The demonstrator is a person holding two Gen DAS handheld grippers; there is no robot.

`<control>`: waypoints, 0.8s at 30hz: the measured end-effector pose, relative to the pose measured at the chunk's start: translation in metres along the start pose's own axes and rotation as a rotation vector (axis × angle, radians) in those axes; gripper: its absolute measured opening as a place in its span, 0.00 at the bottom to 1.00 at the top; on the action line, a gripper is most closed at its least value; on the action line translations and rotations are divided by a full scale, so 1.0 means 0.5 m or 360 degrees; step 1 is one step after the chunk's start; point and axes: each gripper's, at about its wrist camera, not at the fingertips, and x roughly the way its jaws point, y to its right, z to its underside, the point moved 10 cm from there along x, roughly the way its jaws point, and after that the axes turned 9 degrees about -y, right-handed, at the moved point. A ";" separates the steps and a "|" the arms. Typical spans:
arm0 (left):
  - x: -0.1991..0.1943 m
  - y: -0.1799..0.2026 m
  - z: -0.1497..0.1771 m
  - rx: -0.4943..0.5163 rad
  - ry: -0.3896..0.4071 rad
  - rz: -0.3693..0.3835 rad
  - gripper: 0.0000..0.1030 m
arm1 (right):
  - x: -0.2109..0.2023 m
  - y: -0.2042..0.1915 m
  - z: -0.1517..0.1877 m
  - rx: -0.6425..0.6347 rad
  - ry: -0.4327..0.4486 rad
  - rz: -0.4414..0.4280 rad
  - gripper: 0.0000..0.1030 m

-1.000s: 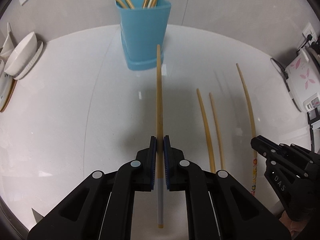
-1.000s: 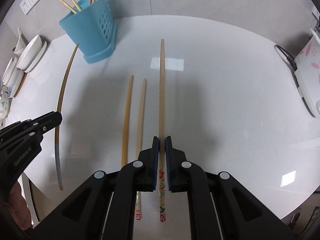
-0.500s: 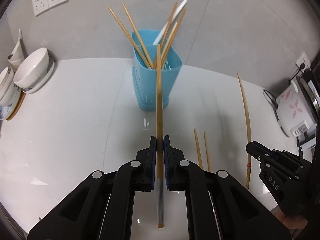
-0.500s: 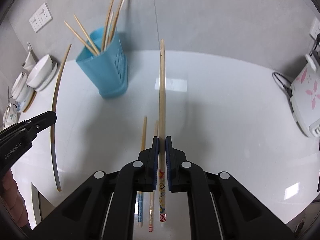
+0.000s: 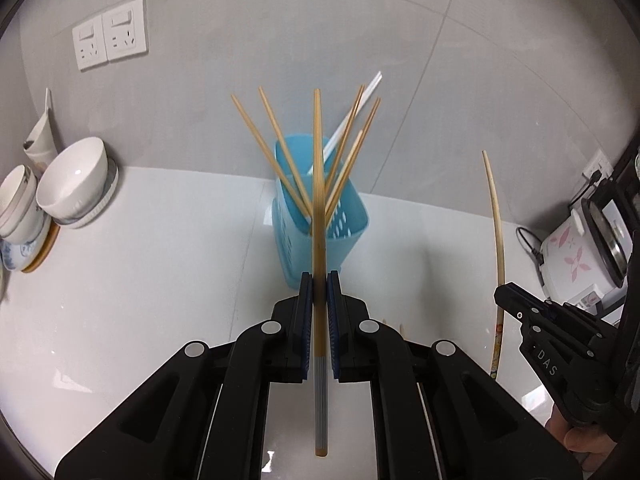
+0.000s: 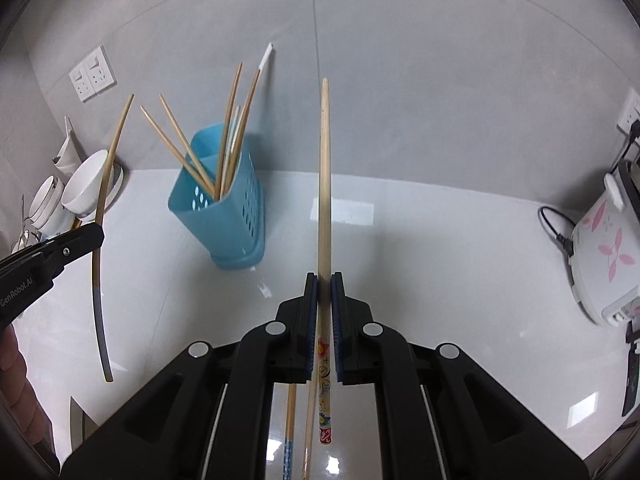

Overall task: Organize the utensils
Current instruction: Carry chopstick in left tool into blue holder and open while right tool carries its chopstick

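White bowls [image 5: 74,182] stacked far left by the wall, double wall socket [image 5: 109,39] above them, floral rice cooker [image 6: 604,248] far right with its cord [image 6: 554,226], all on white counter [image 5: 160,264].

Both fisheye views are evenly and softly lit from overhead, with a bright rectangular glare patch on the glossy white countertop [image 6: 420,248] and smaller specular glints lower down, and only faint, diffuse shadows beside the perforated light-blue plastic utensil holder [image 6: 228,216]. Strong barrel distortion bends the grey tiled wall [image 5: 400,40], the counter edge and the thin wooden chopsticks near the sides, and dark vignetting rounds off every corner. Focus is fairly crisp at the centre, though the light-blue holder and the chopsticks standing in it look slightly motion-blurred in the left wrist view [image 5: 320,220].
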 end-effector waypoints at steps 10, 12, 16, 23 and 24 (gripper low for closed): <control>-0.024 -0.003 -0.098 -0.0002 0.0150 0.0044 0.06 | -0.041 -0.019 -0.101 -0.0038 0.0170 -0.0058 0.06; -0.025 -0.005 -0.119 -0.0014 0.0180 0.0060 0.06 | -0.043 -0.028 -0.120 -0.0053 0.0202 -0.0081 0.06; -0.027 -0.006 -0.158 -0.0019 0.0261 0.0096 0.06 | -0.046 -0.042 -0.153 -0.0069 0.0259 -0.0124 0.06; -0.037 -0.008 -0.218 -0.0033 0.0412 0.0133 0.06 | -0.049 -0.057 -0.216 -0.0064 0.0354 -0.0172 0.06; -0.039 -0.009 -0.225 -0.0032 0.0432 0.0136 0.06 | -0.047 -0.060 -0.222 -0.0061 0.0362 -0.0180 0.06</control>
